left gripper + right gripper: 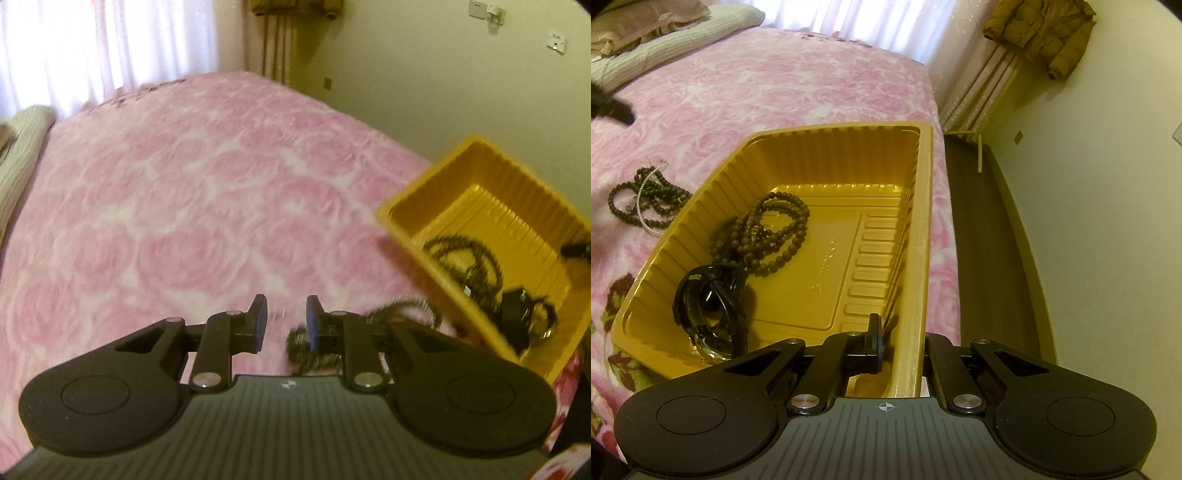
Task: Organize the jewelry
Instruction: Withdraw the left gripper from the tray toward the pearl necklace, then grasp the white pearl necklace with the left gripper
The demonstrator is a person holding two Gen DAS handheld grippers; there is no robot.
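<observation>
Left wrist view: left gripper (286, 319) slightly parted, nothing between its pads, low over the bed (184, 184) beside loose beads (402, 308), likely next to collect. Right wrist view: right gripper (901, 339) clamped on the yellow tray (921, 221) rim at the bed's edge, steadying it; bead necklace (768, 232) and watch (705, 295) already inside.

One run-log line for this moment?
left tool: open, empty | right tool: shut on tray wall | in tray: dark beads, watch | on bedspread: bead strands
</observation>
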